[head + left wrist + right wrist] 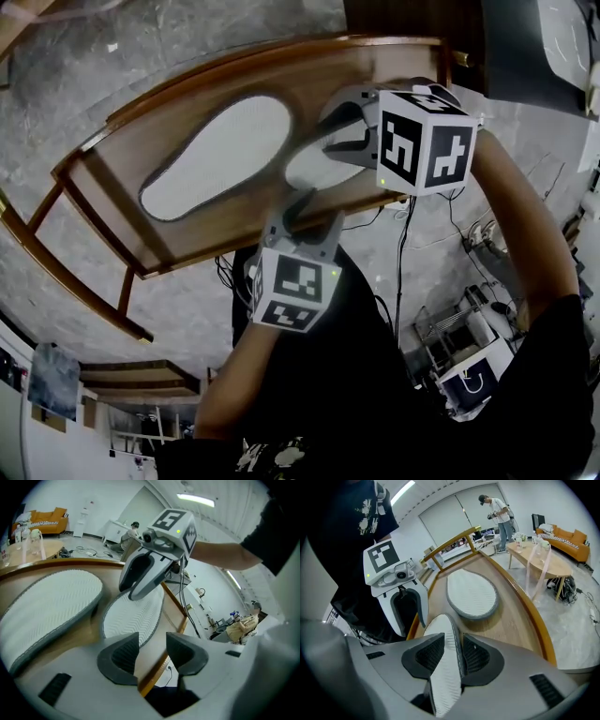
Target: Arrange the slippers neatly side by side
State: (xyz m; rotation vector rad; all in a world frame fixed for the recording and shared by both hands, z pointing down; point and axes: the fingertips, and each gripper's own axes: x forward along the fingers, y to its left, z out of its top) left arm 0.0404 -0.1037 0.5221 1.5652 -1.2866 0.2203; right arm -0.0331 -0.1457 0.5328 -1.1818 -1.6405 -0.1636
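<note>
Two white slippers lie sole-up on a wooden tray-like table (187, 234). The first slipper (217, 157) (47, 604) (471, 594) lies flat and free at the left. My right gripper (335, 131) (453, 643) is shut on the edge of the second slipper (319, 169) (133, 613) (443, 667), which is tilted up between its pads, just right of the first. My left gripper (305, 208) (152, 640) hangs at the table's near edge, open, with nothing between its fingers; only the wooden rim (157, 667) shows in the gap.
The table has a raised wooden rim (520, 597) all round. Below it is grey stone floor with cables (403, 244) and equipment (469, 370) at the right. Farther off stand an oval wooden table (539, 557), an orange sofa (565, 536) and a person (499, 515).
</note>
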